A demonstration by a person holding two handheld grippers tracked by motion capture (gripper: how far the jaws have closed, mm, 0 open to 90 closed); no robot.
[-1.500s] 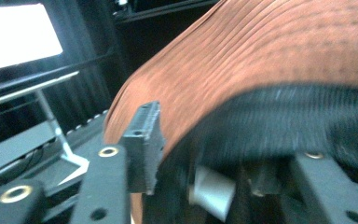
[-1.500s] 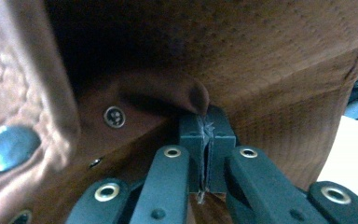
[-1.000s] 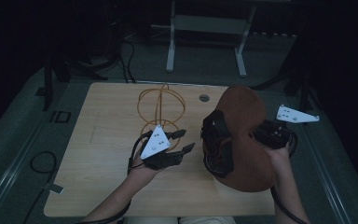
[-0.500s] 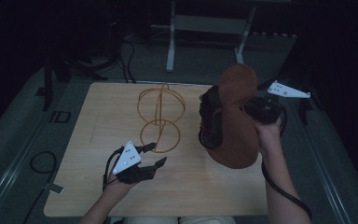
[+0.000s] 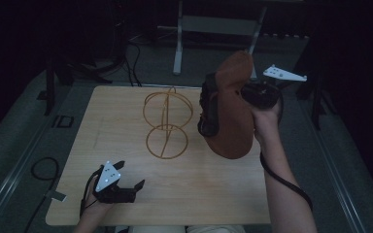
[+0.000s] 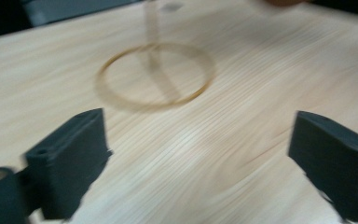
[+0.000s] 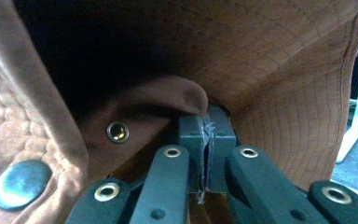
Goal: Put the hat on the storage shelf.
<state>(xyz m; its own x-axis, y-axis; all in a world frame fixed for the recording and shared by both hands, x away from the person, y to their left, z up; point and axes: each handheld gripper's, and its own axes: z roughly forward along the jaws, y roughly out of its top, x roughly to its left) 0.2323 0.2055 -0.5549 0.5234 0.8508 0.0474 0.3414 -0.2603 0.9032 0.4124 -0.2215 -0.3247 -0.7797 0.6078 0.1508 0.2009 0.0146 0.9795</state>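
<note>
A brown quilted hat [image 5: 233, 114] hangs in the air over the table's right side, its dark opening turned left. My right gripper [image 5: 252, 94] is shut on the hat's fabric; in the right gripper view the jaws pinch a fold of the brown hat [image 7: 279, 70] at my right gripper [image 7: 207, 135]. A gold wire hat stand [image 5: 166, 121] rises at the table's middle, left of the hat. Its round base ring [image 6: 156, 74] lies ahead of my left gripper [image 6: 200, 154], which is open and holds nothing. That left gripper [image 5: 126, 187] sits low near the table's front left.
The wooden table [image 5: 107, 126] stands on a dark floor. A black cable loop [image 5: 41, 167] lies left of it. A grey metal frame [image 5: 213, 29] stands beyond the far edge. The right gripper's cable trails down along the forearm [image 5: 284, 189].
My right gripper has lifted the hat higher and farther from me. My left gripper has pulled back from the stand toward the table's front left corner.
</note>
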